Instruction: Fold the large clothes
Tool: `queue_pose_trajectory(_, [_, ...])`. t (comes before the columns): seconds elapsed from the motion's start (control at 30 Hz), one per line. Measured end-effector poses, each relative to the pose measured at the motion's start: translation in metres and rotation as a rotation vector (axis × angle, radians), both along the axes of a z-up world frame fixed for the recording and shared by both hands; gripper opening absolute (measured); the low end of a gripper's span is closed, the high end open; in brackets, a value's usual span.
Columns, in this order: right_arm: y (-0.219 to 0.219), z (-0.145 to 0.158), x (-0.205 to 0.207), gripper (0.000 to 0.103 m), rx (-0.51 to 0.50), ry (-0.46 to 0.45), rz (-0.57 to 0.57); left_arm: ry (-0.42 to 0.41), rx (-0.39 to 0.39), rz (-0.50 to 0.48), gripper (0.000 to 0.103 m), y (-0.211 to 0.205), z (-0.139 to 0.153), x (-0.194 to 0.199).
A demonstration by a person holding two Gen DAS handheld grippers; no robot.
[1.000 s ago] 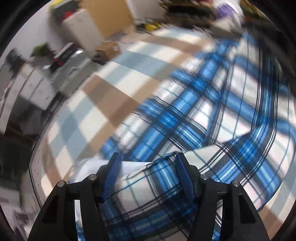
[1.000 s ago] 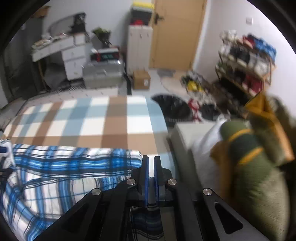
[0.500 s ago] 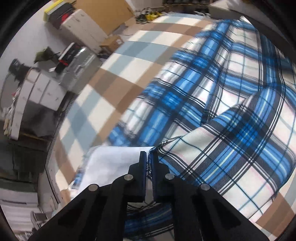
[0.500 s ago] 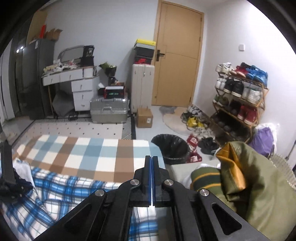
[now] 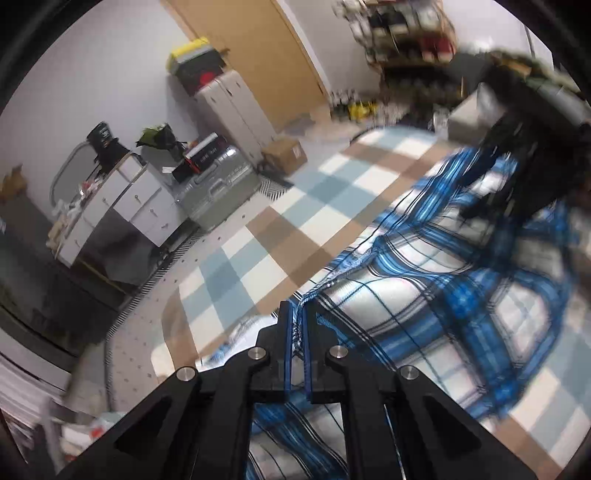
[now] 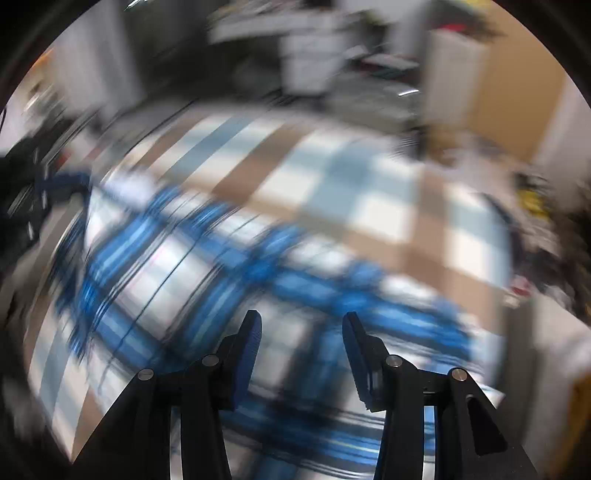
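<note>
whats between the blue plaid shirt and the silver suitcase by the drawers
In the left wrist view, only the checked bedcover and then a strip of patterned floor mat separate the plaid shirt from the silver suitcase.

— what's along the far wall?
— a pale grey wall with a wooden door, a tall white cabinet beside it with boxes on top.
— and lower down?
— a white desk with drawers, a silver suitcase lying flat by it, a cardboard box on the floor.
— the right side?
— a shoe rack, blurred. a checked cover in blue, brown and white fills the middle.
</note>
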State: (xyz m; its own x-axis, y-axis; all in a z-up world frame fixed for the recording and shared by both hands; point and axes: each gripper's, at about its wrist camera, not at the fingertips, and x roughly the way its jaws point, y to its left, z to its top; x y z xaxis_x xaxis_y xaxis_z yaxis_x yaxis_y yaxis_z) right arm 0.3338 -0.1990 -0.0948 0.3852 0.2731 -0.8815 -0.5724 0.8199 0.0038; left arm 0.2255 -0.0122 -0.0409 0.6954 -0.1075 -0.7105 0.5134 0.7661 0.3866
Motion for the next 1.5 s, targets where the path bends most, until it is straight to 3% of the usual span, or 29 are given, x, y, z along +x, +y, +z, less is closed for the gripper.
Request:
queue_pose_trajectory(0.17, [0.038, -0.009, -0.013, 0.050, -0.147, -0.063, 0.174, -0.025, -0.006, -0.035, 0.001, 0.005, -0.008, -0.027])
queue_pose_trajectory(0.53, [0.092, -0.009, -0.008, 0.051, -0.250, -0.115, 0.389, -0.015, 0.023, -0.040, 0.001, 0.005, -0.021, -0.038])
queue_pose_trajectory(0.6, [0.098, -0.015, -0.009, 0.049, -0.287, -0.112, 0.404, -0.032, 0.031, -0.033, 0.001, 0.006, -0.021, -0.041])
queue_pose_trajectory(0.67, [0.099, -0.020, -0.009, 0.026, -0.287, -0.087, 0.399, -0.045, 0.033, -0.025, 0.001, 0.006, -0.018, -0.041])
queue_pose_trajectory(0.7, [0.097, -0.021, -0.008, 0.000, -0.284, -0.079, 0.377, -0.058, 0.031, -0.016, 0.001, 0.007, -0.016, -0.040])
queue_pose_trajectory(0.9, [0.073, -0.004, -0.013, 0.000, -0.147, -0.107, 0.254, -0.110, 0.017, 0.001, 0.001, 0.006, -0.004, -0.034])
queue_pose_trajectory(1.03, [0.052, 0.014, -0.018, 0.000, -0.127, -0.176, 0.173, -0.151, 0.055, 0.025, 0.001, 0.004, -0.001, -0.029])
queue_pose_trajectory(1.17, [0.033, 0.041, -0.018, 0.000, -0.073, -0.253, 0.070, -0.137, 0.045, 0.076, 0.001, 0.004, 0.002, -0.008])
queue_pose_trajectory(1.33, [0.021, 0.055, -0.007, 0.001, -0.045, -0.280, 0.023, -0.185, 0.106, 0.095, 0.001, -0.010, 0.001, 0.016])
queue_pose_trajectory(1.5, [-0.019, 0.048, 0.020, 0.019, -0.060, -0.257, -0.194, -0.235, 0.164, 0.157, 0.001, -0.019, 0.001, 0.059])
